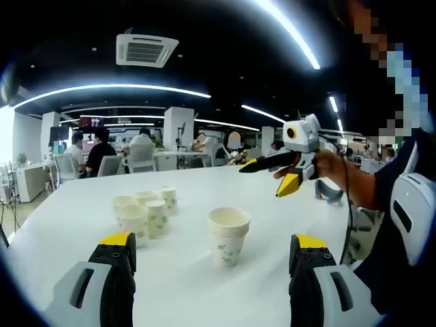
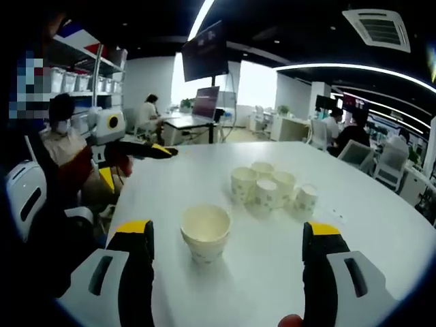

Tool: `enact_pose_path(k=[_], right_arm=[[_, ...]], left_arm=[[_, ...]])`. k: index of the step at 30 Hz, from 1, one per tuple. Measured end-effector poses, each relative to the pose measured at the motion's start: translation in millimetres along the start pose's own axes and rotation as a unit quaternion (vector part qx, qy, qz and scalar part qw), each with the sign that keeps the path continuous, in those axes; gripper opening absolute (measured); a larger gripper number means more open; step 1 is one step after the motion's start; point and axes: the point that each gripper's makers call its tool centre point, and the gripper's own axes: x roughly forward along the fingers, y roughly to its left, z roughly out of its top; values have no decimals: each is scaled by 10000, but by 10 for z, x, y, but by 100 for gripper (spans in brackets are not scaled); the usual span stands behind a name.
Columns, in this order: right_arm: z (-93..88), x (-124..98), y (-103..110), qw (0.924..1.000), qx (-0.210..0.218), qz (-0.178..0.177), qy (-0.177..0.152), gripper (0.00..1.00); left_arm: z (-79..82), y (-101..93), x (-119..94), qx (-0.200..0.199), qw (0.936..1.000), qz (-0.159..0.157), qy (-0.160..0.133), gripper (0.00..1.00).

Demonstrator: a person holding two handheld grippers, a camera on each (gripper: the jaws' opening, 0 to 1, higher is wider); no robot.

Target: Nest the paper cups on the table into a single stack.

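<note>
A short stack of nested white paper cups (image 1: 228, 235) (image 2: 205, 234) with a green print stands on the white table (image 1: 191, 184) (image 2: 368, 211). Several loose cups (image 1: 146, 211) (image 2: 269, 185) of the same kind cluster upright a little beyond it. My left gripper (image 1: 213, 240) is open, and the stack stands ahead of its jaws, untouched. My right gripper (image 2: 227, 229) is open too, with the stack just ahead, left of centre. Each gripper also appears in the other's view, held in a hand above the table's edge: the right gripper (image 1: 262, 180) and the left gripper (image 2: 139, 167), both with jaws apart.
The person's arm and body (image 1: 381, 184) stand at the table's edge near the stack. Behind the table, seated people (image 1: 101, 151) occupy chairs and desks. A monitor desk (image 2: 197, 112) and shelves (image 2: 82, 78) line the room's other side.
</note>
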Motion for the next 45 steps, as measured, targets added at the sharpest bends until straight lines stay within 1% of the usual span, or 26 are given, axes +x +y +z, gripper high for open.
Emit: enact_pose_path(k=[6, 11, 14, 18, 21, 23, 25, 28, 31, 34, 40, 43, 45], right_arm=[[61, 175, -64, 10000, 58, 76, 23, 86], [83, 354, -114, 9998, 190, 92, 15, 84], [77, 481, -198, 9997, 220, 59, 46, 81], [61, 653, -301, 9992, 399, 52, 66, 76], [51, 762, -350, 9989, 454, 63, 90, 72], [58, 823, -484, 9988, 486, 40, 106, 68], [59, 904, -544, 9986, 518, 8, 100, 65], [30, 1047, -611, 9982, 581, -43, 138, 62], [-39, 1195, -704, 9978, 601, -125, 263, 57], [-100, 1334, -713, 9975, 607, -156, 320, 54], [-182, 1596, -715, 9972, 544, -241, 462, 51], [-217, 1694, -722, 9968, 521, -249, 546, 51], [-248, 1737, -768, 9965, 452, -337, 610, 50]], left_arm=[[-15, 22, -49, -28, 10000, 68, -8, 99], [-26, 36, -107, -81, 9999, 111, -41, 99], [-55, 35, -142, -110, 9998, 135, -52, 99], [-117, 48, -186, -186, 9996, 185, -52, 99], [-150, 68, -221, -257, 9994, 223, -67, 99], [-167, 75, -231, -280, 9993, 231, -66, 99], [-186, 85, -239, -298, 9992, 249, -60, 99], [-224, 93, -248, -343, 9991, 263, -39, 99], [-246, 91, -257, -371, 9990, 264, -36, 99], [-275, 91, -264, -414, 9988, 258, -31, 99], [-320, 71, -265, -485, 9985, 245, -7, 99], [-332, 66, -265, -522, 9983, 247, -8, 99], [-341, 60, -264, -540, 9982, 244, -11, 99]])
